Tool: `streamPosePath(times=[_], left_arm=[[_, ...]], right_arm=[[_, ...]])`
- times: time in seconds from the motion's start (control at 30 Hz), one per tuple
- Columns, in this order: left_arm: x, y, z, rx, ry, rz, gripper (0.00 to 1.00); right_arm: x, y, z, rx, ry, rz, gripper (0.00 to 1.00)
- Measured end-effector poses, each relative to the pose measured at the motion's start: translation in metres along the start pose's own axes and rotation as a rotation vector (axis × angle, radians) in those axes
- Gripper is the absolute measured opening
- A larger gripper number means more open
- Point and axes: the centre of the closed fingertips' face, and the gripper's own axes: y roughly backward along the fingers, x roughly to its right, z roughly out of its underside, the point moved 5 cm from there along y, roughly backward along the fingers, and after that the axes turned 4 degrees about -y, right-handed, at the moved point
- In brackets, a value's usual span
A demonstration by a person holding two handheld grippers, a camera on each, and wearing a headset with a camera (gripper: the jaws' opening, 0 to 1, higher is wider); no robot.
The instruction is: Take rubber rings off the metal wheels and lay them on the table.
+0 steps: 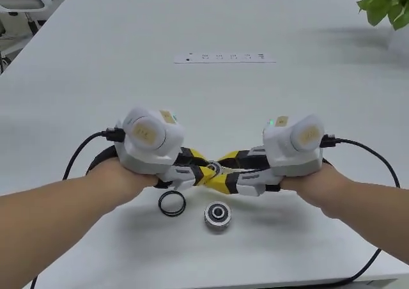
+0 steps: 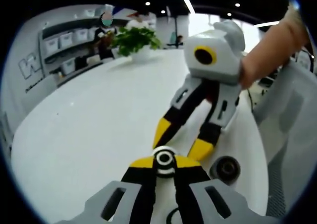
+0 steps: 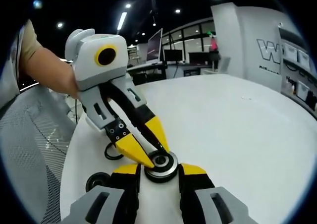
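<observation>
Both grippers meet over the near middle of the white table (image 1: 211, 97), and the metal wheel (image 1: 213, 168) hangs between their yellow tips, clear of the tabletop. It is a small round disc with a bright silver face, a dark hub and a dark band around its rim, best seen in the right gripper view (image 3: 161, 164).

The left gripper (image 2: 165, 163) comes in from the left with its jaws drawn narrow, the tips pinched against the wheel (image 2: 165, 159). The right gripper (image 3: 160, 170) reaches in from the right with its jaws a little wider, one tip on each side of the wheel. Whether they press on it I cannot tell.

A loose rubber ring (image 1: 172, 203), thin and black, lies flat on the table just near of the left gripper (image 1: 199, 172). A second wheel (image 1: 218, 215) rests on its face just to the right of the ring, apart from it, silver with a dark centre and a dark outer edge.
</observation>
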Motion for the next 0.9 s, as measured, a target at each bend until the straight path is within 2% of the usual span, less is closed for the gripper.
streamPosePath(times=[0.63,0.9], left_arm=[[-0.0019,-0.0006,0.0022,0.004,0.010,-0.017,0.13],[-0.0019,-0.0008,0.0026,0.002,0.009,-0.020,0.13]], right_arm=[[0.0006,0.0065,0.0042,-0.030,0.055,0.024,0.22],[0.0018,0.0095,0.0064,-0.038,0.053,0.032,0.18]])
